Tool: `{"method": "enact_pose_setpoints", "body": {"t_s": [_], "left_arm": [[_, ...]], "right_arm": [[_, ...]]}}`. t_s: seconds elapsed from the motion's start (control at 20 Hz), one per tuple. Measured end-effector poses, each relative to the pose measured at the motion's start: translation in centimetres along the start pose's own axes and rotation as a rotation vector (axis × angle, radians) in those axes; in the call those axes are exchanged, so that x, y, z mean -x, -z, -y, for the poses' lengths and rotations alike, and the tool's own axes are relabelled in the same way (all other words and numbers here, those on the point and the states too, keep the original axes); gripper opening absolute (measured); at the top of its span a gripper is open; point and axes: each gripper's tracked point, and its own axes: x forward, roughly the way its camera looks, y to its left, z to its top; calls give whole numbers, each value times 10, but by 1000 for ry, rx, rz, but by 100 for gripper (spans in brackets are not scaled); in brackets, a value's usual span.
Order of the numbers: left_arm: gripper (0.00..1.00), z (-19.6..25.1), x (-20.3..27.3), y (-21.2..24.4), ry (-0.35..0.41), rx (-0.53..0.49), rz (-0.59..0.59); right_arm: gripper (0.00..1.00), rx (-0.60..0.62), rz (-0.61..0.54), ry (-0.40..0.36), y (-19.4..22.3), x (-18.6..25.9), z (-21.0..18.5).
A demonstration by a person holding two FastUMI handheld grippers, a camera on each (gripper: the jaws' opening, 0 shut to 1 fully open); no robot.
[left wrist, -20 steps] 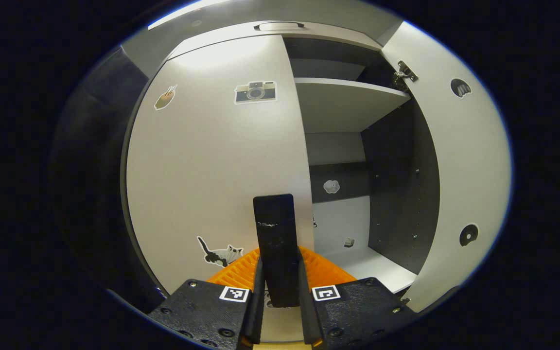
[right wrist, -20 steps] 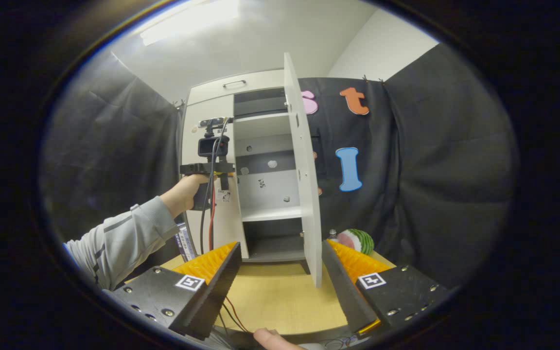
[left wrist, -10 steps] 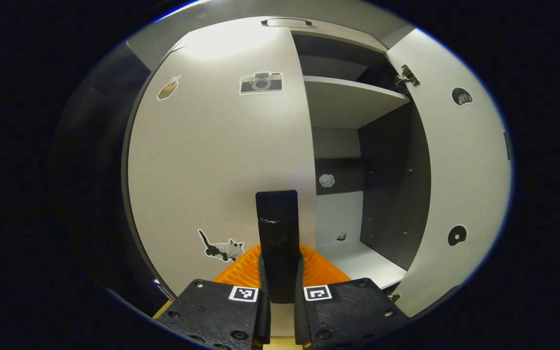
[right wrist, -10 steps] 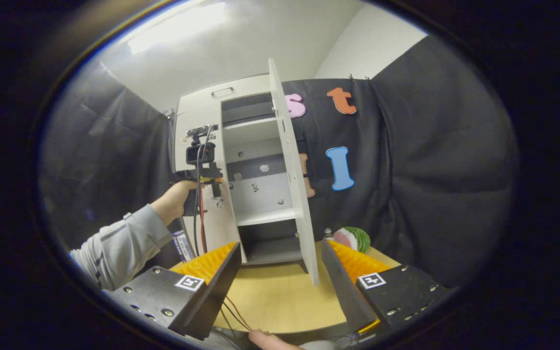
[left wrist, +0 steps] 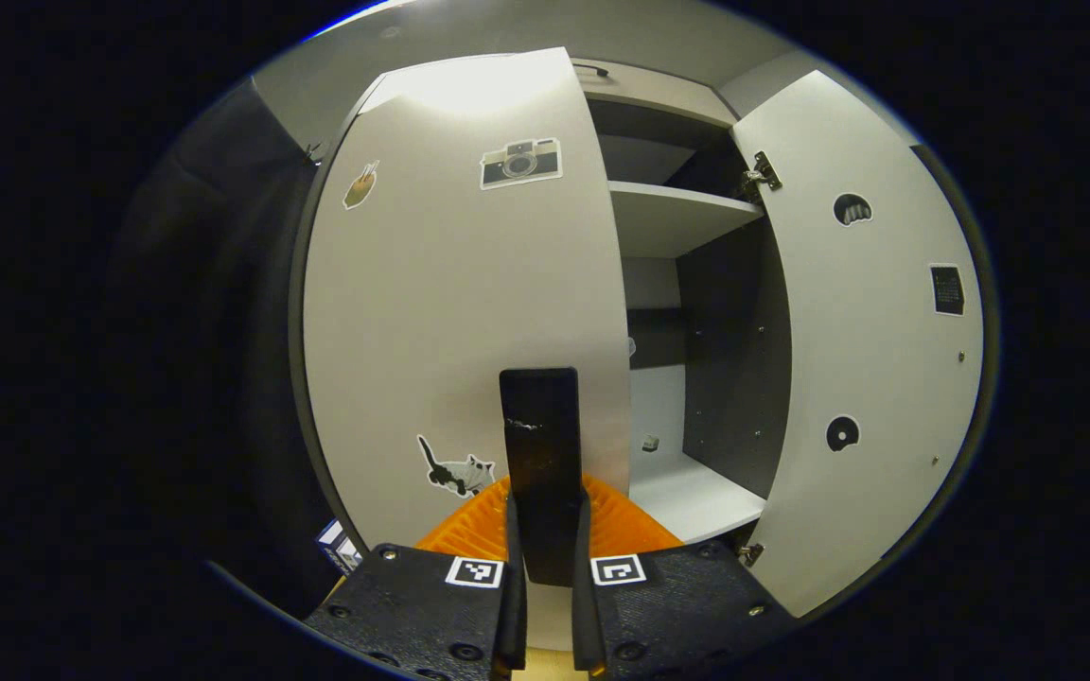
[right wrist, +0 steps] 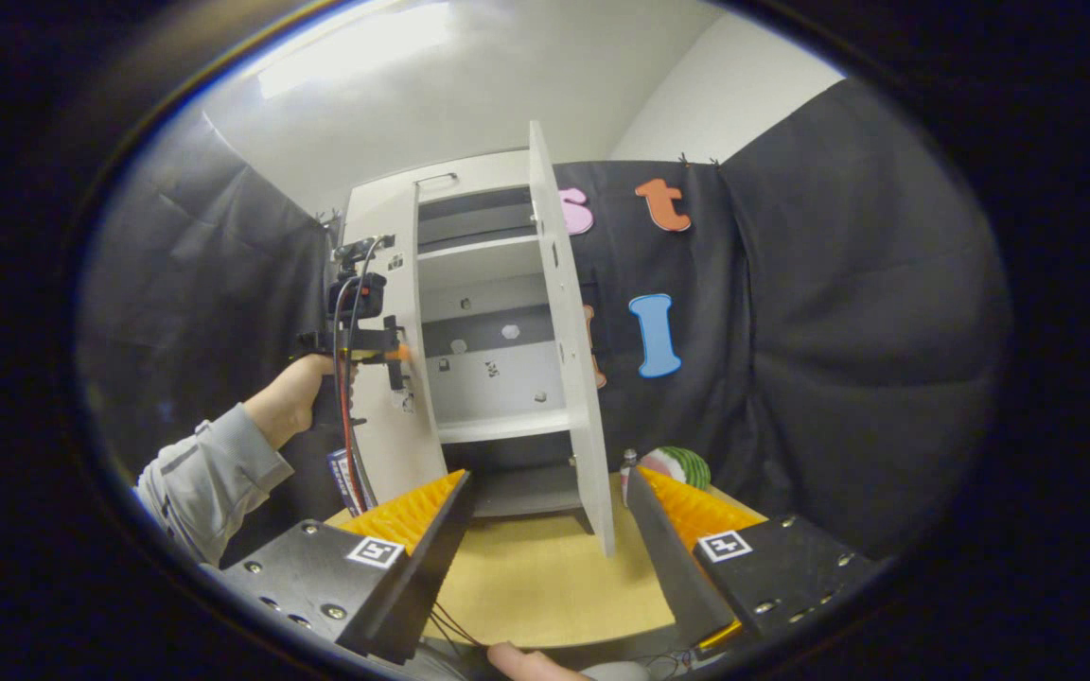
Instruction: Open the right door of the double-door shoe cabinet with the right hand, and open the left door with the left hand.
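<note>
The left tongs are clenched, fingers pressed together with no gap, and their tip lies just at the free edge of the left door, though whether the fingers pinch that edge cannot be told. That door stands partly swung out in front of them, carrying a camera sticker high up and a cat sticker just left of the fingers. To the right of the tongs the shoe cabinet shows its shelves, and farther right the right door stands wide open.

The right tongs are released, fingers spread wide and holding nothing, above the table. Straight ahead of them the right door shows edge-on; to the left a hand holds the left tongs at the left door. Right of the fingers a striped green ball sits on the table
</note>
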Motion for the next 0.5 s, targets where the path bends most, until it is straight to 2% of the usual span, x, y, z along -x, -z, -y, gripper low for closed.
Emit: {"method": "enact_pose_setpoints", "body": {"t_s": [0.1, 0.15, 0.25, 0.3, 0.35, 0.5], "left_arm": [[20, -6, 16, 0, 10, -4, 3], [20, -11, 24, 0, 12, -2, 3], [19, -20, 39, 0, 12, -8, 10], [19, -24, 45, 1, 9, -2, 15], [19, -29, 52, 1, 5, 0, 19], [19, -47, 70, 2, -2, -9, 17]], "right_arm": [[100, 19, 6, -9, -4, 2, -9], [97, 27, 15, -15, -6, 5, -15], [97, 41, 27, -31, -11, 12, -27], [93, 42, 31, -35, -14, 10, -28], [97, 40, 35, -41, -16, 8, -32], [97, 40, 48, -57, -21, 17, -53]]}}
